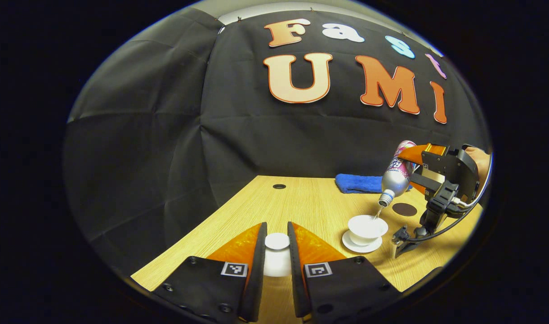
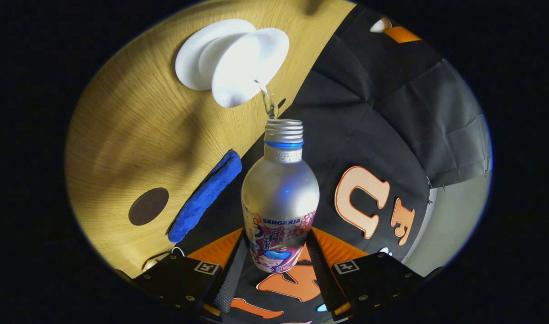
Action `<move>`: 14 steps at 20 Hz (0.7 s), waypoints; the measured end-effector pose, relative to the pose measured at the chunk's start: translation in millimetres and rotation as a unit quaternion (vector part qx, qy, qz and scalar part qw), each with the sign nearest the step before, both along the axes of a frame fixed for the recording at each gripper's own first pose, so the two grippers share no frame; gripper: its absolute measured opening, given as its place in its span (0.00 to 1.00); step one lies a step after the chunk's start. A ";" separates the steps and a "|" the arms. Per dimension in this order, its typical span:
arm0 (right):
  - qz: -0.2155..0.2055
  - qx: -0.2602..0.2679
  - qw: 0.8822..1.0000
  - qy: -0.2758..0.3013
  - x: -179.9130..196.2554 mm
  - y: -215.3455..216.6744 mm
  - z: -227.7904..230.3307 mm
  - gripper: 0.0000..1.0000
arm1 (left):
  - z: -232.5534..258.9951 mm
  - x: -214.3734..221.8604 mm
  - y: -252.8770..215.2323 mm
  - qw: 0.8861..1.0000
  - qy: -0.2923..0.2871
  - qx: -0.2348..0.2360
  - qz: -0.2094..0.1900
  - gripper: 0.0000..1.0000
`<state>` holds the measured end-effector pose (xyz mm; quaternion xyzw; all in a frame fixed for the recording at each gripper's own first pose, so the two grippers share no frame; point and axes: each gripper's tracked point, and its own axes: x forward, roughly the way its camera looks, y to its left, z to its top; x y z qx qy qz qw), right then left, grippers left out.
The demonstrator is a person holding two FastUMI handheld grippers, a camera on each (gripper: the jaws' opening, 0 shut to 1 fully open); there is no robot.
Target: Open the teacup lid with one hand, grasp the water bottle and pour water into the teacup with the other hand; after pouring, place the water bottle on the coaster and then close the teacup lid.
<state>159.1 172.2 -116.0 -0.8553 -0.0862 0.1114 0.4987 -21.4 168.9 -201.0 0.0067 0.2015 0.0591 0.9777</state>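
**While water runs into the cup: spill and drop risks**

While the right gripper (image 2: pixel 274 265) pinches the water bottle (image 2: pixel 279 198) by its lower body, both fingers pressed on its sides, the bottle is tipped mouth-down and a thin stream falls into the open teacup (image 1: pixel 368 226). The cup sits on its saucer (image 1: pixel 361 245) near the desk's right edge, towards the front. The left gripper (image 1: pixel 277 252) is closed on the lid (image 1: pixel 277 241), held off to the cup's left above the desk (image 1: pixel 301 202). The dark round coaster (image 1: pixel 404 209) lies just behind the cup; a blue cloth (image 1: pixel 359 183) rests at the desk's back edge.

Risks, judged from this pose:
- Stream enters close to the cup's rim, so a small wobble or steeper tilt could send water onto the saucer or desk.
- Cup is small; pouring too long would likely overflow it.
- Grip is low on a smooth, tilted bottle; it could slide or swing in the fingers.
- Bottle neck hangs near the rim; dipping lower could knock the cup off the saucer.
- Lid is narrowly pinched, so it may slip if the left hand drifts.
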 end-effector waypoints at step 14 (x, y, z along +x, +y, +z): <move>0.013 0.025 1.000 0.001 -9.4 0.4 -11.2 0.77 | 8.6 -2.6 -2.1 1.000 -0.010 0.008 0.001 0.32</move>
